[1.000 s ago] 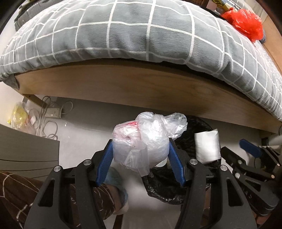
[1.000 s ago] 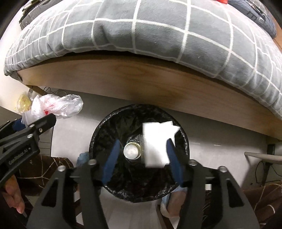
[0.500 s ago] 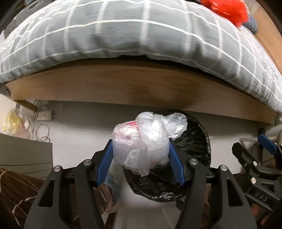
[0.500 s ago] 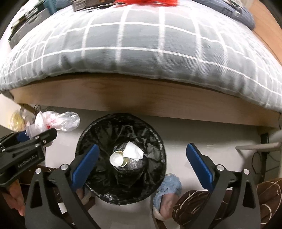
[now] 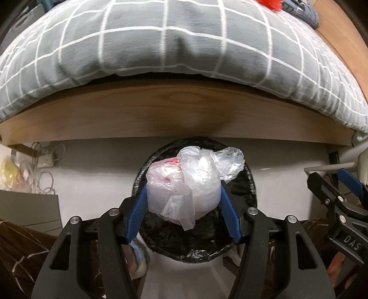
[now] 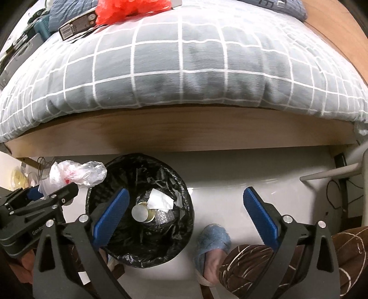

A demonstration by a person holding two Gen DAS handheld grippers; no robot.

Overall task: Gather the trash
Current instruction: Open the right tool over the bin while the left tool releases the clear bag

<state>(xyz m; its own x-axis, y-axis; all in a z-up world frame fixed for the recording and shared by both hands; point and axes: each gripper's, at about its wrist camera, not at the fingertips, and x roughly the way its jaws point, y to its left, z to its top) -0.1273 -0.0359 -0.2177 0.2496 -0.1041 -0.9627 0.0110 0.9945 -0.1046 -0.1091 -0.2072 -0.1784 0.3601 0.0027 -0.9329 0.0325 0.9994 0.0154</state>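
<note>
gripping plastic bag [image 5: 184,184] in left claw [image 5: 182,212] over bin [image 5: 249,181].

"DAS" on right gripper [image 5: 340,207], "GenRo" on left gripper [image 6: 43,195]

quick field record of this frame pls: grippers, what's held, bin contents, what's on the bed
left hand-held gripper: shut on clear plastic bag, over the bin
right hand-held gripper: open, empty, jaws spread wide, partly over the bin
bin: black liner, on floor beside bed frame
bin contents: white paper, round can, foil-like scrap
bed: grey checked duvet
on bed: red bag, dark box
floor: blue slipper right of bin
</note>
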